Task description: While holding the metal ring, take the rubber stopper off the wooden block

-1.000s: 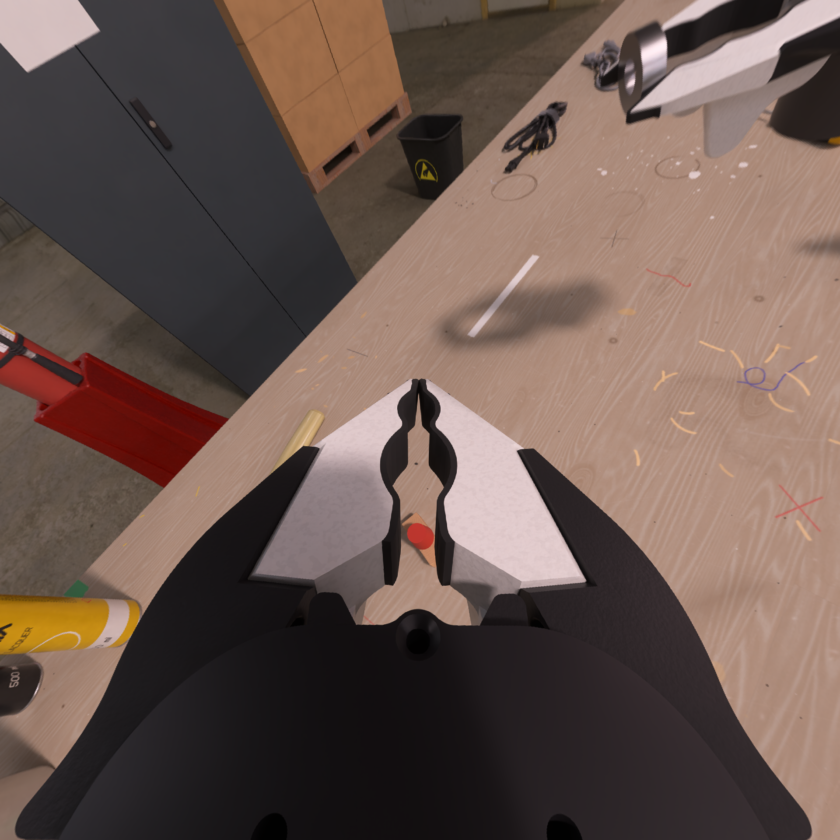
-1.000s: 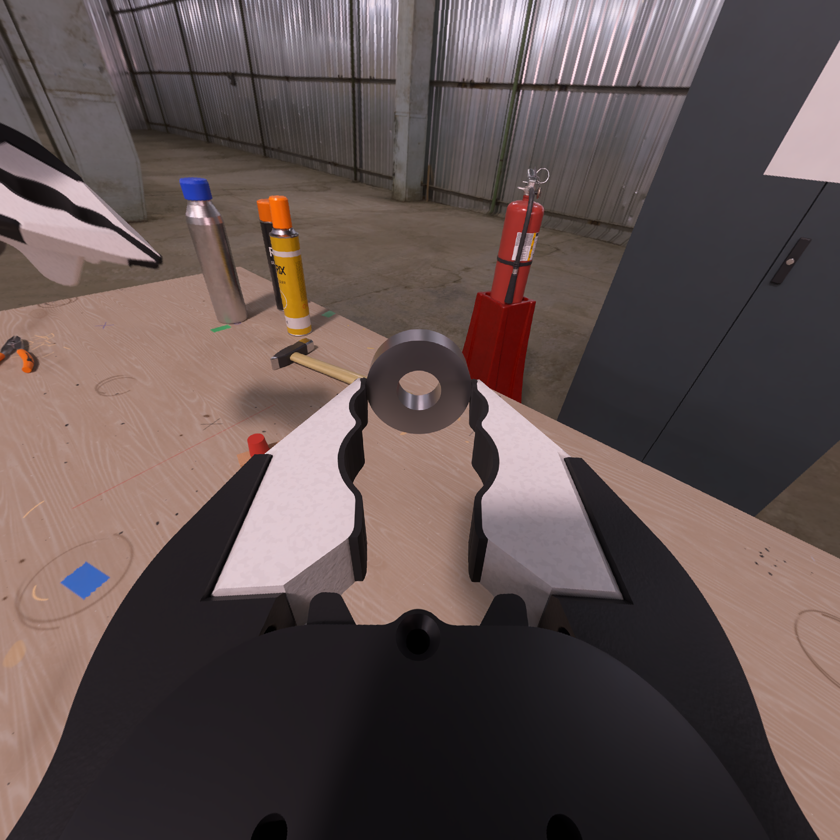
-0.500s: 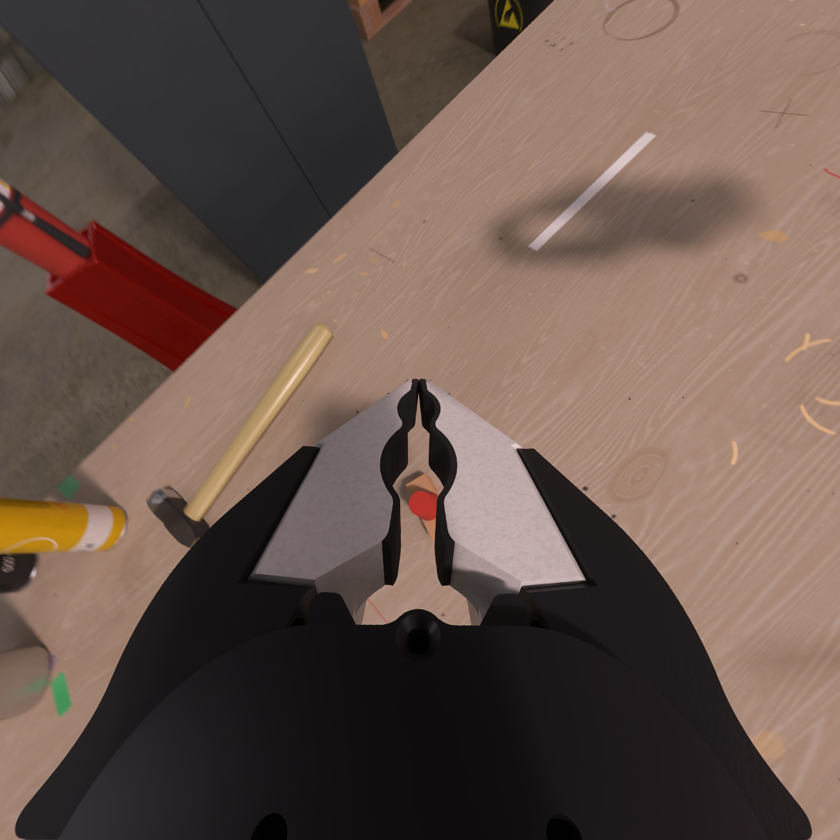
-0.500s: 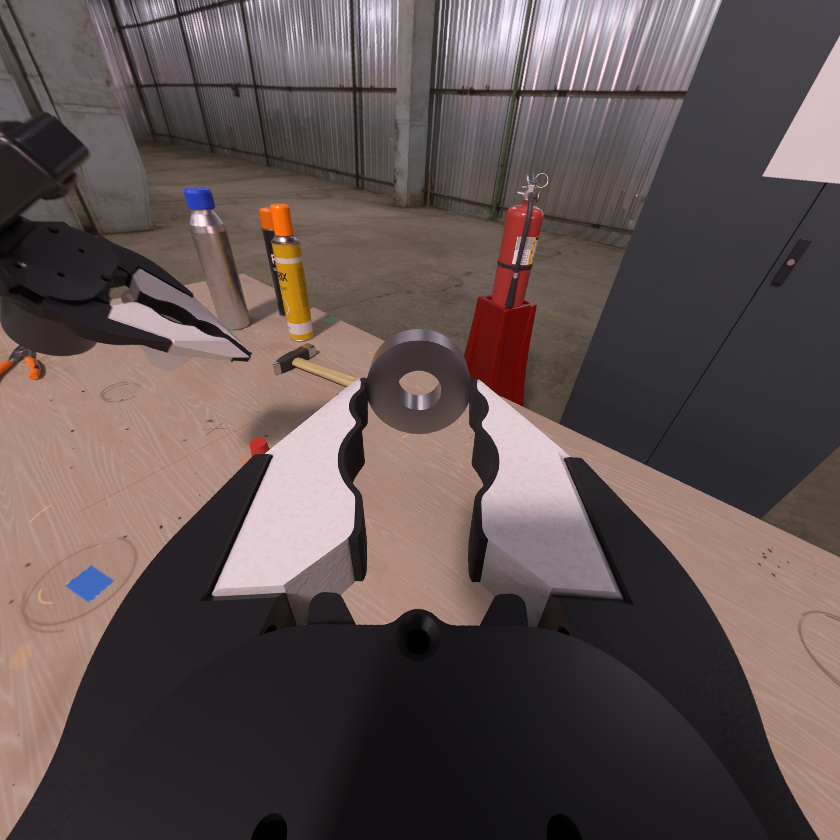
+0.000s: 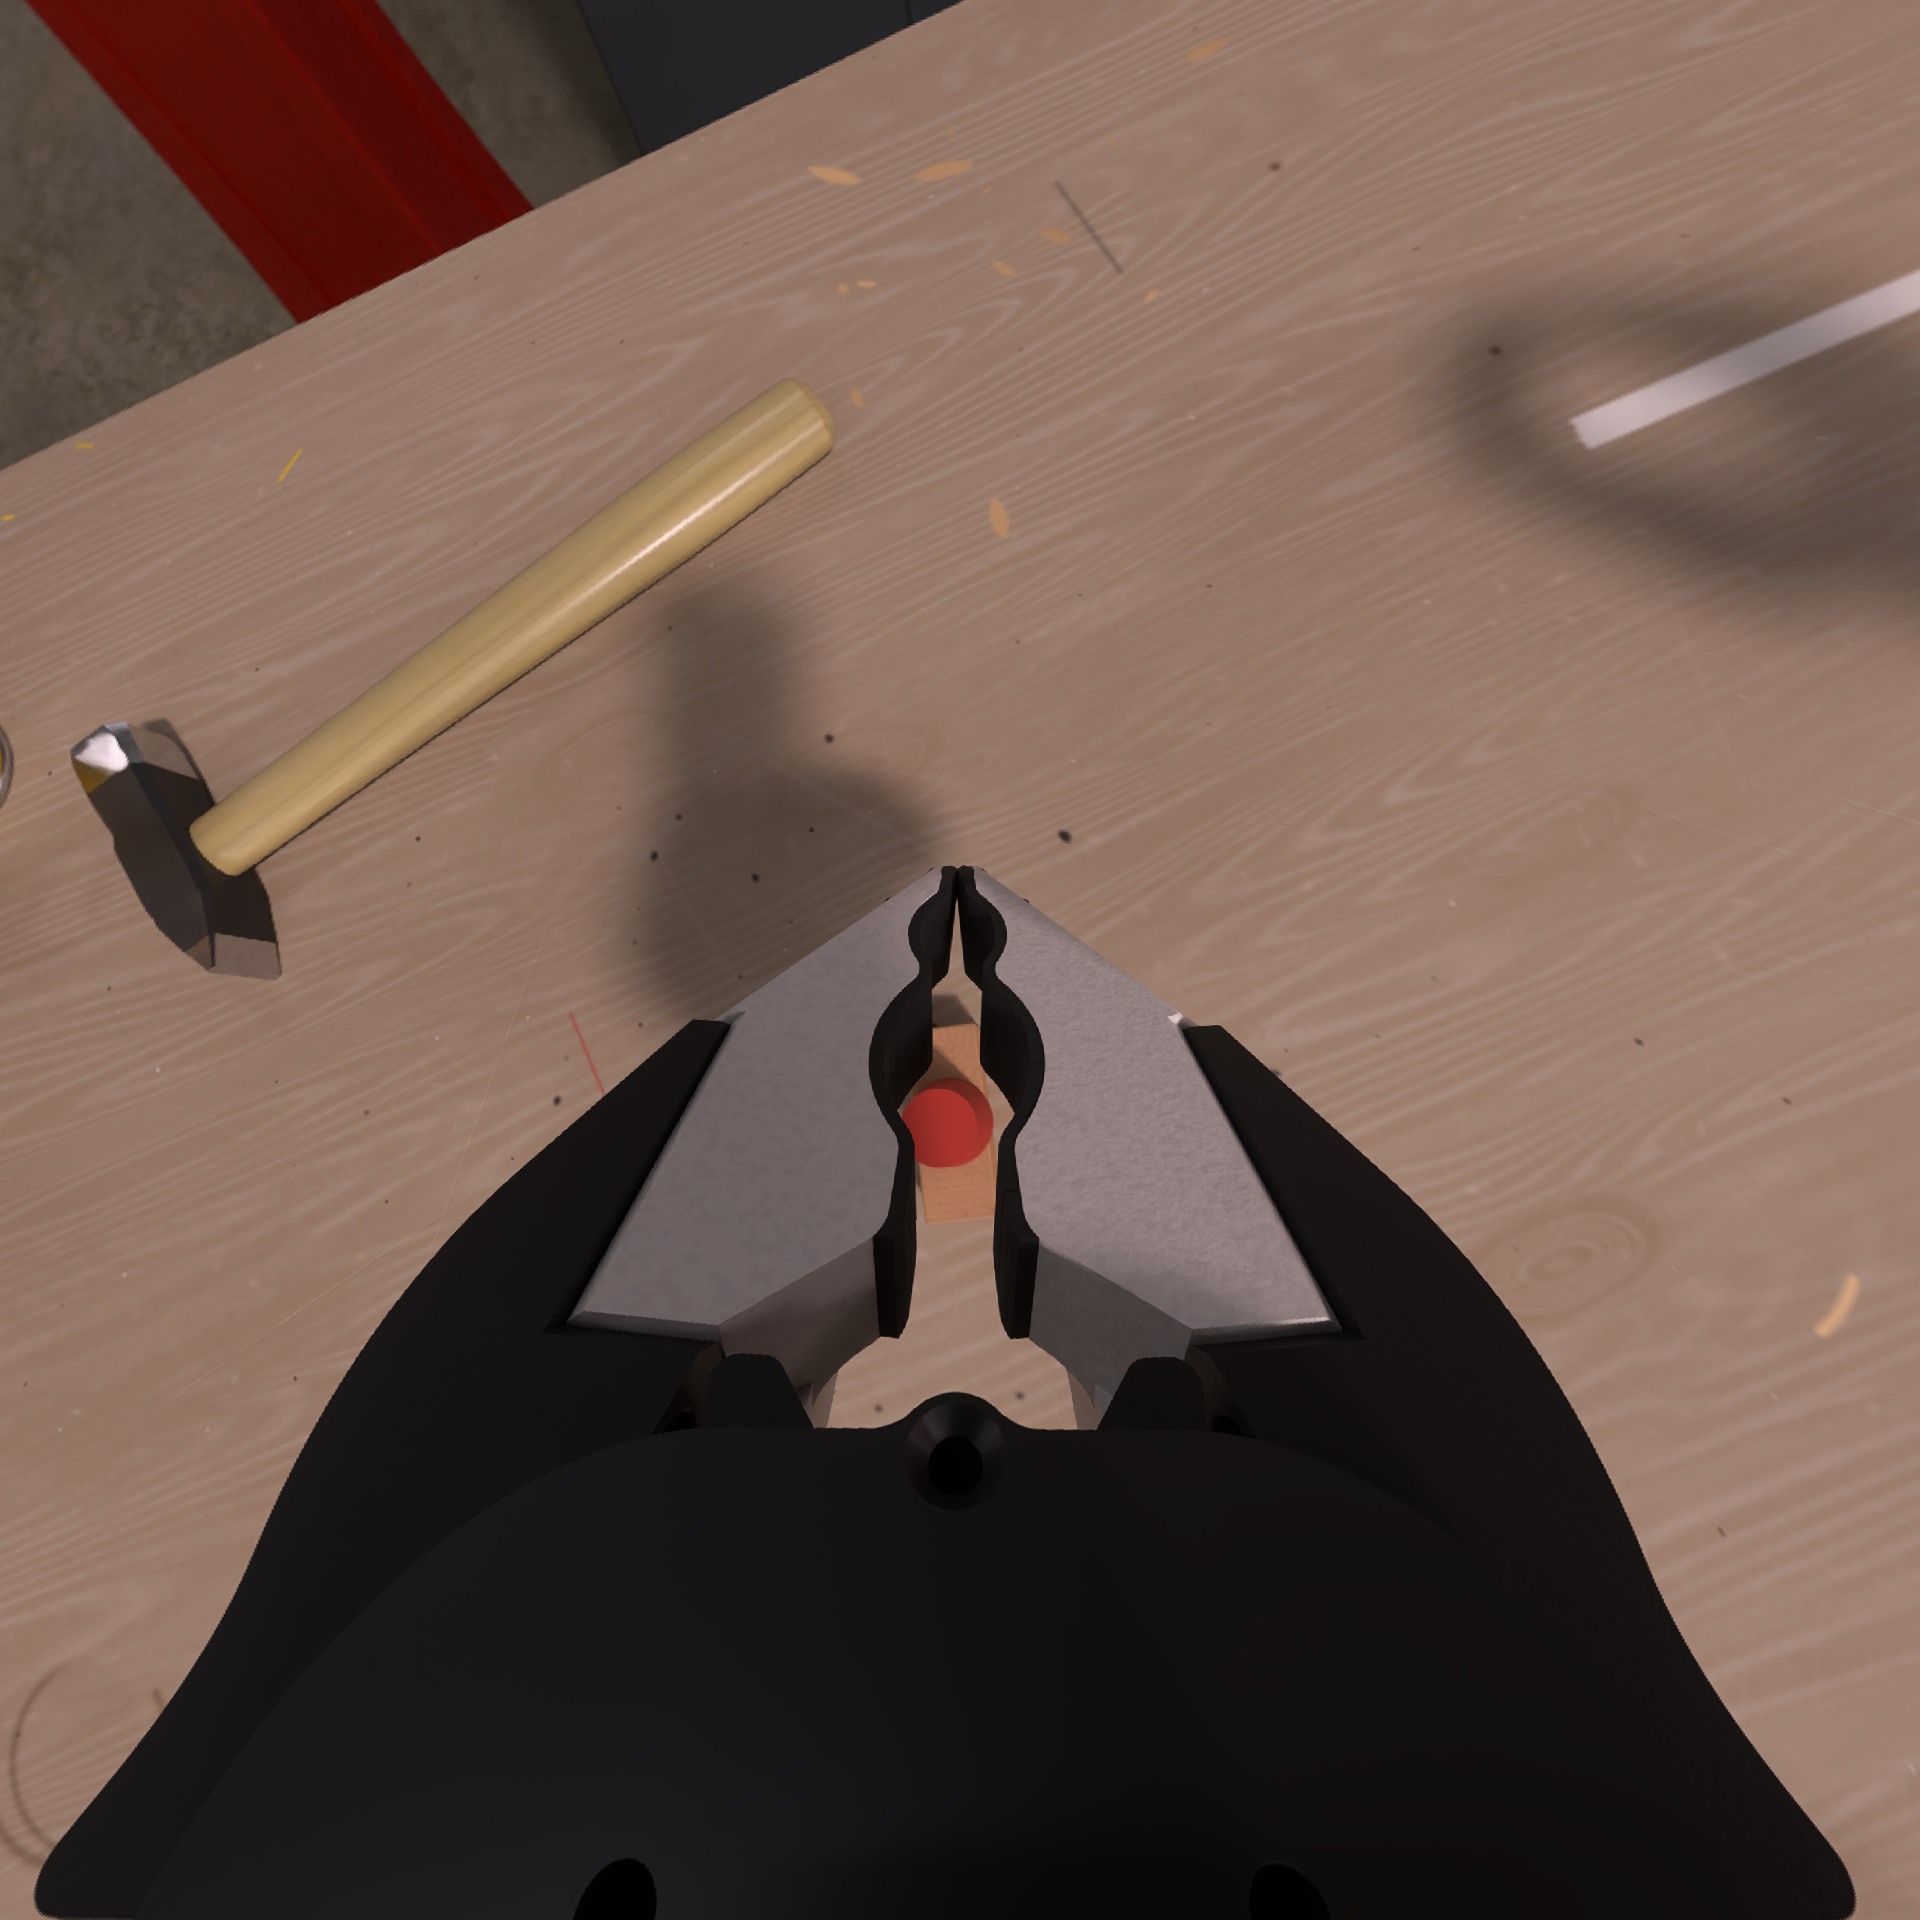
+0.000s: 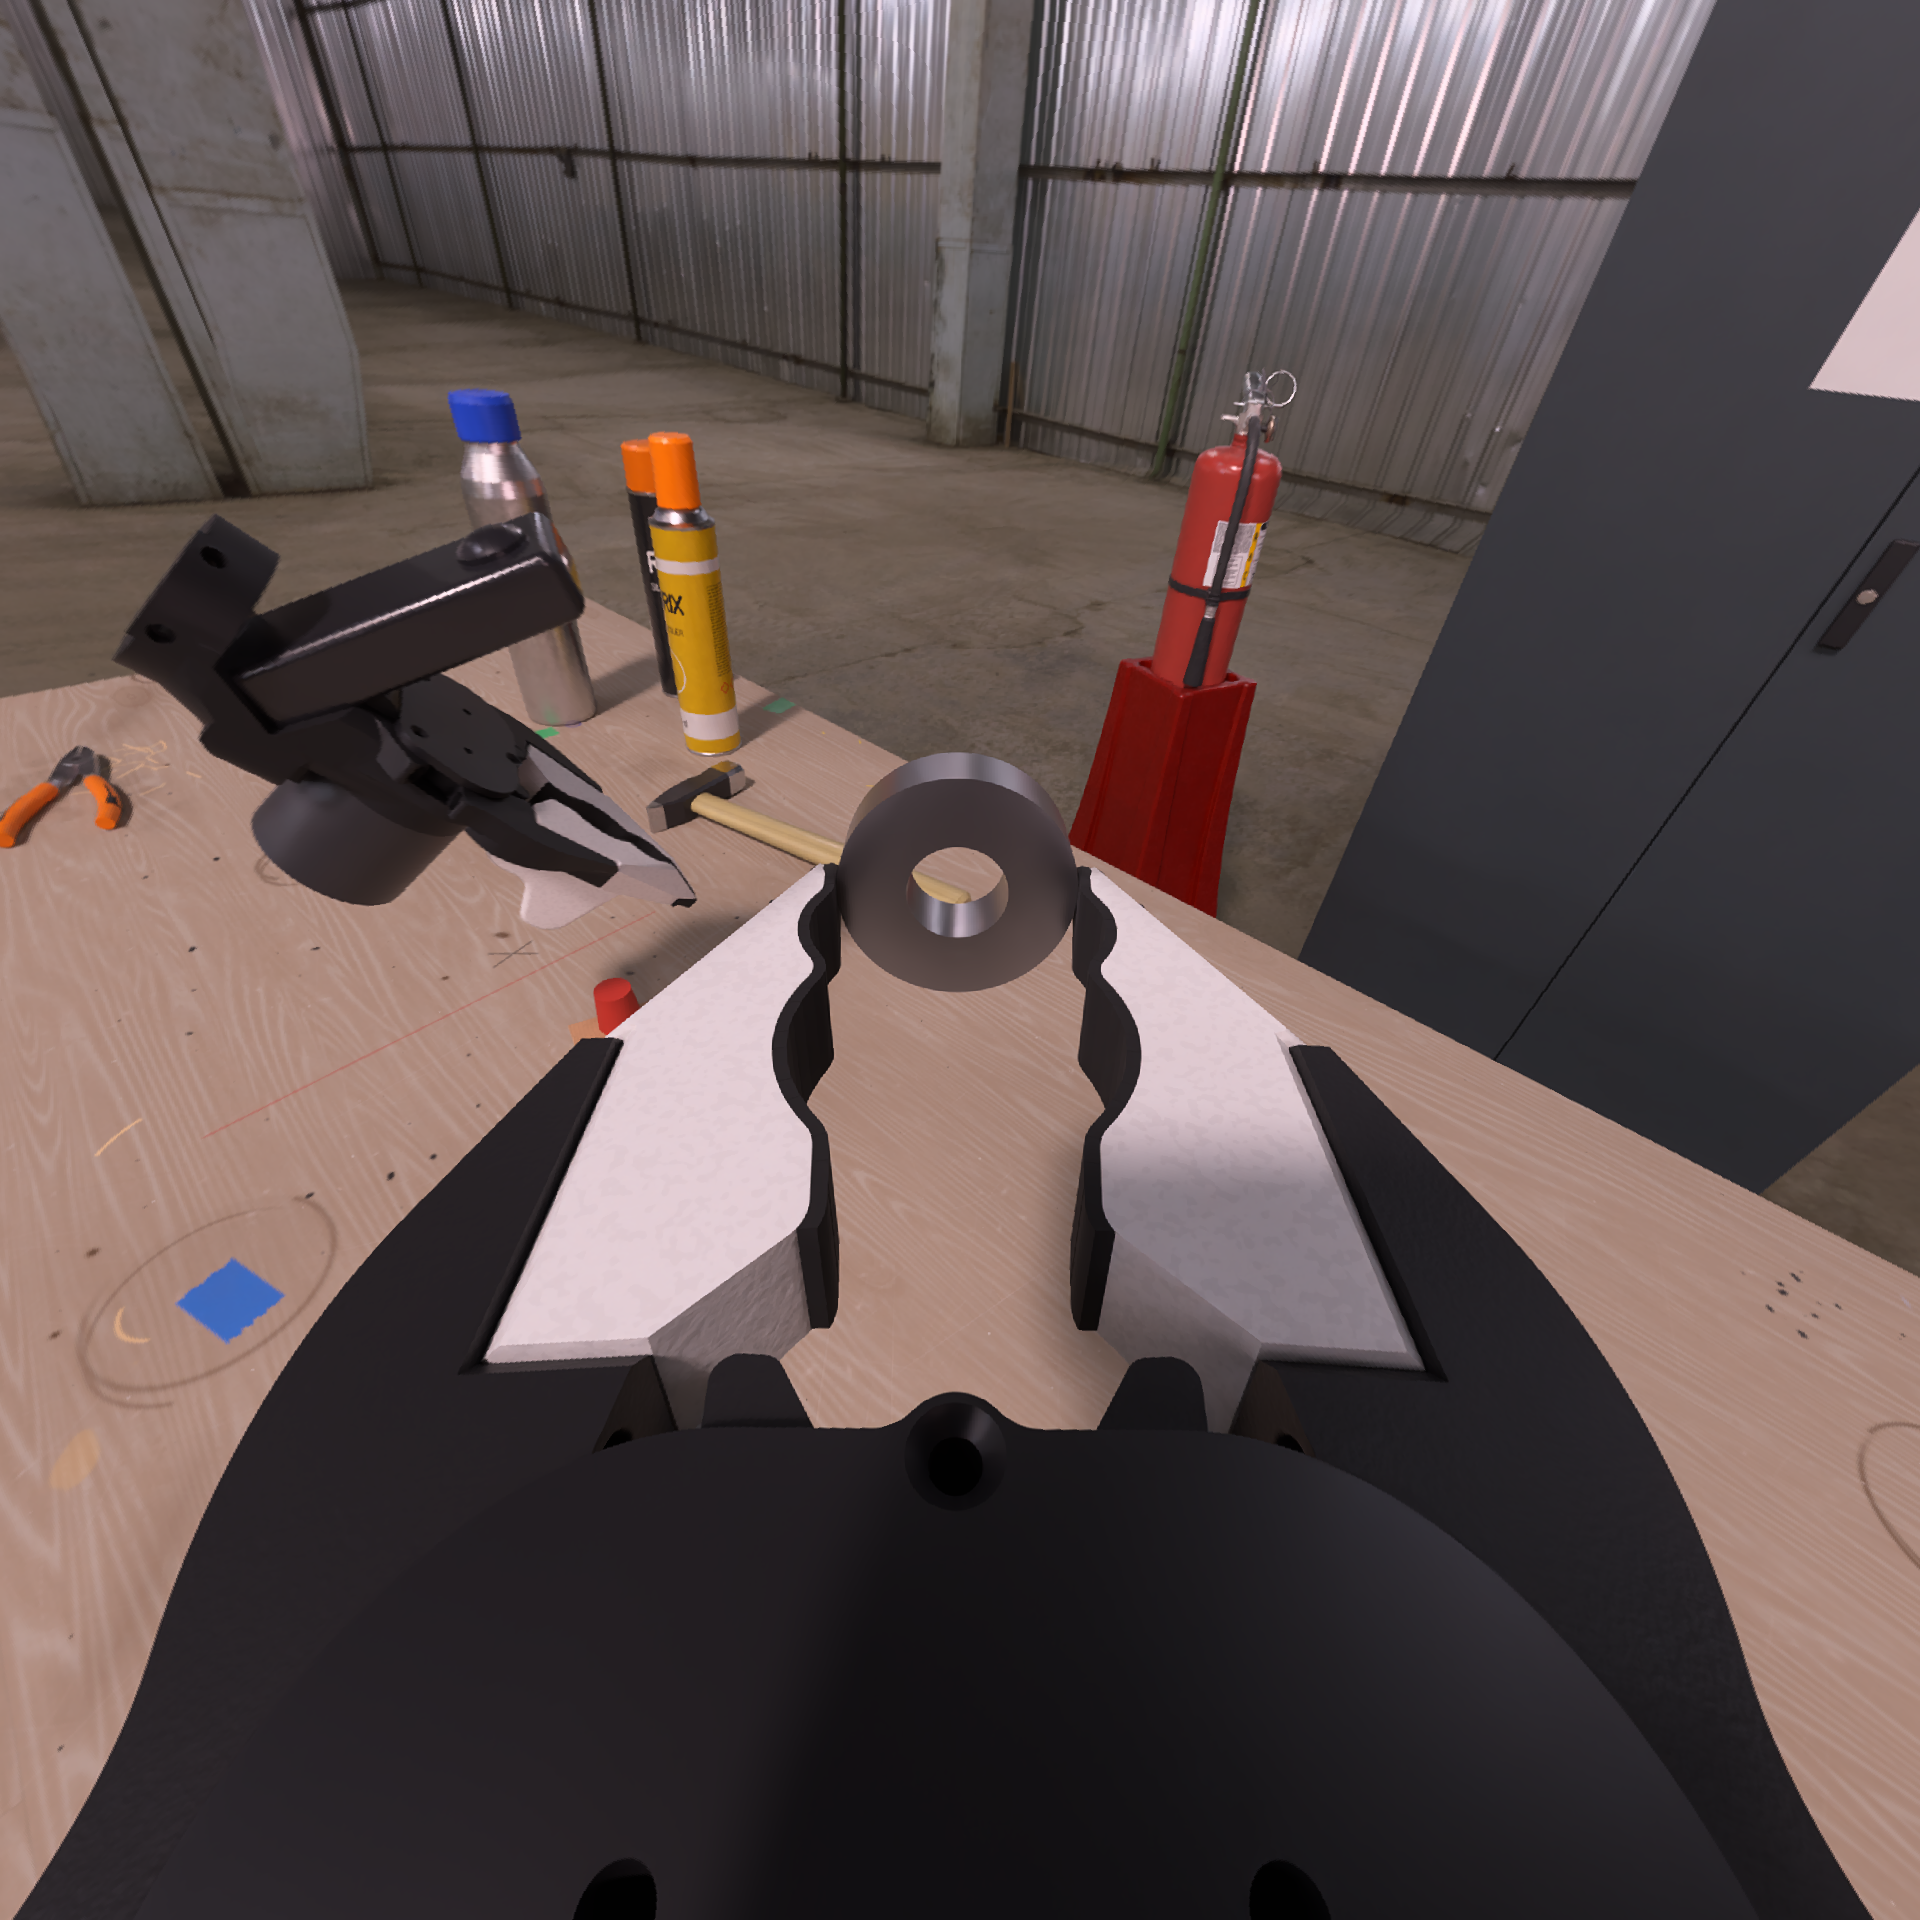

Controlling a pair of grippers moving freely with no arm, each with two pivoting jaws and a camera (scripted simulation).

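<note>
My right gripper [image 6: 956, 883] is shut on the grey metal ring [image 6: 956, 871] and holds it above the table. The red rubber stopper [image 5: 943, 1120] sits on the small wooden block [image 5: 954, 1190], seen from above through the gap between my left fingers. My left gripper [image 5: 956, 878] is shut and empty, its tips touching, hovering above the stopper. In the right wrist view the left gripper [image 6: 681, 896] is tilted down, above and behind the stopper [image 6: 613, 1003], which shows beside my right gripper's left finger.
A hammer [image 5: 468, 655] lies on the wooden table [image 5: 1455, 831] left of the block; it also shows in the right wrist view [image 6: 727, 810]. Spray cans [image 6: 696, 603], a metal bottle [image 6: 520, 540] and orange pliers [image 6: 62, 795] stand farther off. A white strip [image 5: 1745, 364] lies at right.
My left gripper has dropped and tilted down toward the stopper and block, staying shut. The right gripper holds the ring still.
</note>
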